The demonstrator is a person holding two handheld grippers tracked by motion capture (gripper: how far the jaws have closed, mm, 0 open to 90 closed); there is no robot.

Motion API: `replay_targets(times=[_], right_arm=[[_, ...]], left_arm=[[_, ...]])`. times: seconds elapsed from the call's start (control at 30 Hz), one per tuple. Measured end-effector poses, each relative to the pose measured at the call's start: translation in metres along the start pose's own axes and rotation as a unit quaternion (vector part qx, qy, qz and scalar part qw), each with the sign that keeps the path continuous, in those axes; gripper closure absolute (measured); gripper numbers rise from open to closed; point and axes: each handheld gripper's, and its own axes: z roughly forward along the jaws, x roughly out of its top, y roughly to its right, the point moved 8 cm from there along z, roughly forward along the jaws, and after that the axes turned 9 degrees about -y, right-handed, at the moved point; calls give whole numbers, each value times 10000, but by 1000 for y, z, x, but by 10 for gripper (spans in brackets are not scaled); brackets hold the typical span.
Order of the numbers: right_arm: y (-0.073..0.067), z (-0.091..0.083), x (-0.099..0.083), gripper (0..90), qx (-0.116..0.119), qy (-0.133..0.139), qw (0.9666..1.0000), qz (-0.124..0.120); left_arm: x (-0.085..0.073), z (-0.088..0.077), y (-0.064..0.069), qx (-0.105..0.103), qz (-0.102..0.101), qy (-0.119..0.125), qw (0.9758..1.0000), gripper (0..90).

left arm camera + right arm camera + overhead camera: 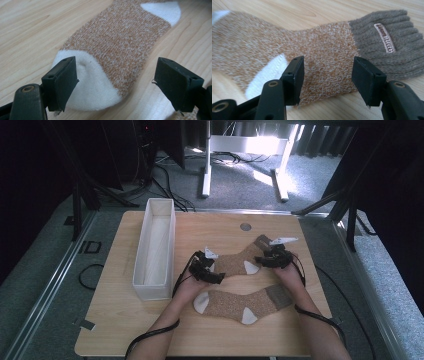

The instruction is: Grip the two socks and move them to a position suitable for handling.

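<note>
Wooden table (280,320) from the high view carries two tan socks, and we take the white box (156,250) at its left as our landmark: the far sock (235,262) lies to the right of the box, with our left gripper (207,270) at its toe end nearest the box and our right gripper (272,259) at its cuff end farther from the box, while the near sock (240,302) lies apart, closer to us. Along the left gripper view, we see the jaws spread wide around the sock's white toe (92,82), one pad resting at its edge without pinching. Along the right gripper view, the jaws stand apart over the speckled ankle beside the brown cuff (384,42), gripping nothing.
</note>
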Motion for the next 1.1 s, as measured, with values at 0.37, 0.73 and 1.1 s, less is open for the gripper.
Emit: replay_targets(times=[0.37,0.73,1.1], right_arm=[[-1,6,0,478,-191,-99,9997,-123],[-5,4,-3,699,-106,-222,9996,-108],[-11,-6,-9,760,104,-225,9997,67]], left_arm=[[-4,10,-6,238,-63,-55,9997,330],[-3,12,-1,296,100,-127,9994,652],[3,7,-1,471,182,-213,9985,766]])
